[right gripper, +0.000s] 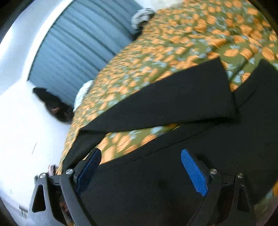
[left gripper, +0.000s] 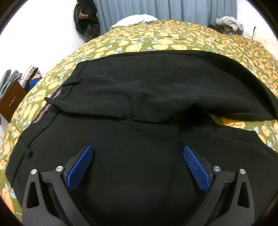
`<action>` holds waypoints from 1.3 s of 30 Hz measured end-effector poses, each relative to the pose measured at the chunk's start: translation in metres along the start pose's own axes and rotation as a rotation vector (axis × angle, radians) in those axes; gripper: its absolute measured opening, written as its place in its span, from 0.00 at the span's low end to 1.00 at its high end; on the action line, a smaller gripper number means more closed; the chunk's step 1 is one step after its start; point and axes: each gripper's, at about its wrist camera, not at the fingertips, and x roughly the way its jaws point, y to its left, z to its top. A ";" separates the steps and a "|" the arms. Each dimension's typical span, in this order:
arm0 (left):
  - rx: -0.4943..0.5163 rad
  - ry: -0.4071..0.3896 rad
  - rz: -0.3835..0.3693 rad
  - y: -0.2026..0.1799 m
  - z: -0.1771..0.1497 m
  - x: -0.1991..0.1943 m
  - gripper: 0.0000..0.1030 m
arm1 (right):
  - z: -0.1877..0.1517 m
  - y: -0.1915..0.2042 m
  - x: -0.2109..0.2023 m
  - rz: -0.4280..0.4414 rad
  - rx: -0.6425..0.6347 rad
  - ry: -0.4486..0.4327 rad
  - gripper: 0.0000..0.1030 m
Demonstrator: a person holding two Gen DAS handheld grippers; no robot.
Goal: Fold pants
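Green bedding with orange flowers [left gripper: 156, 41] carries everything beneath my fingers. My left gripper [left gripper: 138, 165] stands wide, gripping nothing, its blue pads [left gripper: 80, 166] spread over the black pants [left gripper: 139, 97], which lie flat just ahead. Beyond my left fingertips runs the striped waistband [left gripper: 46, 107]. My right gripper [right gripper: 141, 166] is also spread wide and empty, above a dark pant leg [right gripper: 173, 100]. Farther off hangs a blue curtain [left gripper: 173, 10], with a dark bag [left gripper: 86, 20] against the white wall.
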 end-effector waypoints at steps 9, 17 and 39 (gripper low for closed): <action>0.006 -0.014 0.010 -0.001 -0.006 -0.001 1.00 | 0.034 -0.042 0.003 -0.078 0.184 -0.128 0.73; 0.032 0.180 -0.027 -0.007 0.026 -0.016 0.99 | 0.048 -0.044 -0.019 -0.114 0.215 -0.147 0.10; -0.535 0.331 -0.642 -0.022 0.166 0.031 0.05 | 0.041 0.050 -0.169 0.055 -0.186 -0.213 0.10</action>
